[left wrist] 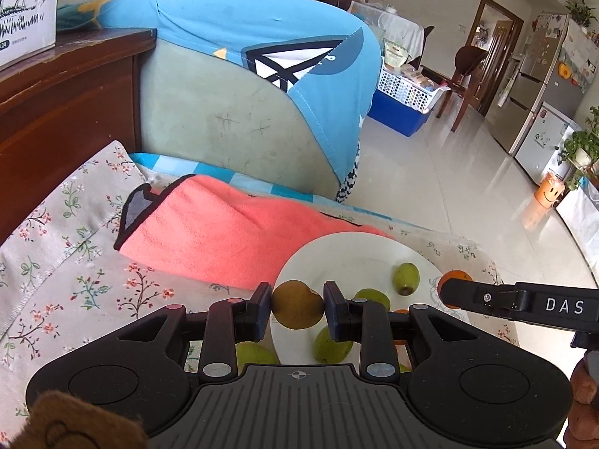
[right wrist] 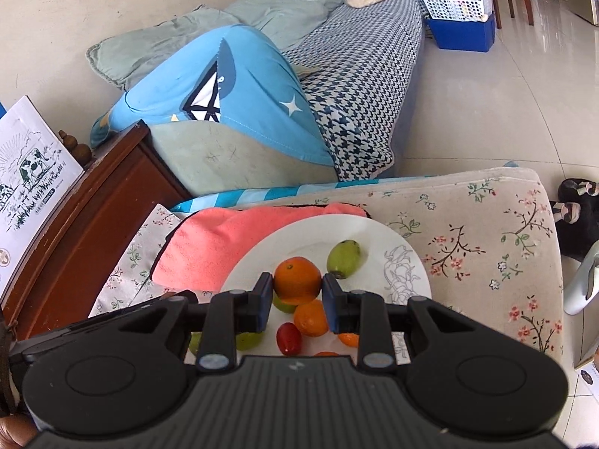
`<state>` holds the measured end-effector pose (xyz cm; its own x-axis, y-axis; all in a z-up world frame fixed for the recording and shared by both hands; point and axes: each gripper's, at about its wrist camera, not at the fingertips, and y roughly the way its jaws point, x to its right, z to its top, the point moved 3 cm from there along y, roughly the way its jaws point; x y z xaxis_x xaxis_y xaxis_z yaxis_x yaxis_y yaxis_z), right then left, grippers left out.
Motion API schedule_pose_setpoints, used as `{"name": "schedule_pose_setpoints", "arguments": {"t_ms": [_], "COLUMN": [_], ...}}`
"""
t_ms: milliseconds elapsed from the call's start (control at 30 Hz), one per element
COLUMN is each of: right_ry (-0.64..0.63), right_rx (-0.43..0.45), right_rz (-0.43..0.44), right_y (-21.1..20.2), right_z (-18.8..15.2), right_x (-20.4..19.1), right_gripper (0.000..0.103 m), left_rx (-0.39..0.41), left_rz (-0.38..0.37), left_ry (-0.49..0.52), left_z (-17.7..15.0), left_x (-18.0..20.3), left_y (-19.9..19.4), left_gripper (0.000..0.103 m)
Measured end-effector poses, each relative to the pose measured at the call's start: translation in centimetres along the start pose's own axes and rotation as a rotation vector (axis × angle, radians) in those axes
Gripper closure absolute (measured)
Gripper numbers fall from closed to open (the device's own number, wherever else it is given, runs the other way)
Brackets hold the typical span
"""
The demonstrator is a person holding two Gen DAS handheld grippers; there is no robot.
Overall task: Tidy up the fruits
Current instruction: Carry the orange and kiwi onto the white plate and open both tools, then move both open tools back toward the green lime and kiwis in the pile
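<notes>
Left gripper (left wrist: pixel 297 308) jaws clenched on a brown-yellow fruit (left wrist: pixel 297 304), round, dull russet skin with a dark notch at its upper right; held above the near-left edge of the white plate (right wrist: pixel 408 258). Right gripper (right wrist: pixel 297 292) jaws clenched on an orange (right wrist: pixel 297 280), glossy, bright, smooth; held over the plate's middle.

On the plate: a green oval fruit (right wrist: pixel 343 258) with a brown tip, lying right of the held orange toward the far rim; a second orange (right wrist: pixel 311 318) under the right gripper, touching a small red tomato (right wrist: pixel 289 338) on its near-left; more green fruit (right wrist: pixel 248 340) partly hidden behind the left finger of the right gripper. A grey line drawing decorates the plate's right rim.

The plate sits on a floral cloth (right wrist: pixel 486 232) covering the surface, its far-left rim overlapping a pink towel (right wrist: pixel 213 243) with black trim. In the left wrist view one green fruit (left wrist: pixel 254 353) lies just off the plate's near-left edge; contact unclear.
</notes>
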<state>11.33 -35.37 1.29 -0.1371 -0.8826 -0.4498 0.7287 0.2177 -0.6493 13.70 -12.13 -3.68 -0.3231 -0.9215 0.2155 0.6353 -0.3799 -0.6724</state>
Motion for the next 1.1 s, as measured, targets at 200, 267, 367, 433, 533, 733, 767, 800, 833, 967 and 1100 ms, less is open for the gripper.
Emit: {"name": "schedule_pose_setpoints", "arguments": {"t_ms": [200, 267, 367, 433, 533, 733, 767, 800, 833, 967, 1100], "right_ry": [0.044, 0.053, 0.055, 0.064, 0.058, 0.045, 0.039, 0.033, 0.027, 0.007, -0.041], "right_rx": [-0.021, -0.023, -0.020, -0.020, -0.010, -0.009, -0.009, -0.008, -0.007, -0.020, -0.030], "right_rz": [-0.021, -0.027, -0.036, -0.040, -0.045, -0.005, 0.002, 0.007, 0.013, 0.053, 0.074], "right_y": [1.0, 1.3, 1.6, 1.7, 1.7, 1.5, 1.5, 1.4, 1.3, 1.2, 1.1], "right_z": [-0.2, -0.2, -0.1, -0.2, -0.1, 0.2, 0.2, 0.2, 0.2, 0.0, -0.3], "right_x": [0.8, 0.9, 0.9, 1.0, 0.8, 0.3, 0.2, 0.0, -0.1, -0.6, -1.4], "right_gripper": [0.074, 0.074, 0.074, 0.072, 0.071, 0.071, 0.071, 0.071, 0.071, 0.071, 0.071], "left_rx": [-0.024, -0.031, -0.037, -0.028, -0.020, 0.016, 0.017, 0.019, 0.021, 0.026, 0.017], "left_rz": [-0.022, -0.029, -0.033, -0.031, -0.039, -0.015, -0.005, 0.006, 0.014, 0.056, 0.087], "left_ry": [0.002, 0.007, 0.011, 0.014, 0.017, -0.012, -0.010, -0.009, -0.008, 0.013, 0.016], "left_z": [-0.1, -0.1, -0.3, -0.2, 0.0, 0.9, 1.0, 1.1, 1.2, 1.2, 1.1], "left_x": [0.6, 0.9, 1.1, 1.2, 1.4, 1.0, 0.9, 0.8, 0.7, 0.0, -1.0], "left_y": [1.9, 2.3, 2.8, 2.9, 2.6, 0.9, 0.6, 0.3, 0.0, -1.2, -2.5], "left_gripper": [0.076, 0.076, 0.076, 0.075, 0.073, 0.029, 0.022, 0.017, 0.016, 0.009, 0.008]}}
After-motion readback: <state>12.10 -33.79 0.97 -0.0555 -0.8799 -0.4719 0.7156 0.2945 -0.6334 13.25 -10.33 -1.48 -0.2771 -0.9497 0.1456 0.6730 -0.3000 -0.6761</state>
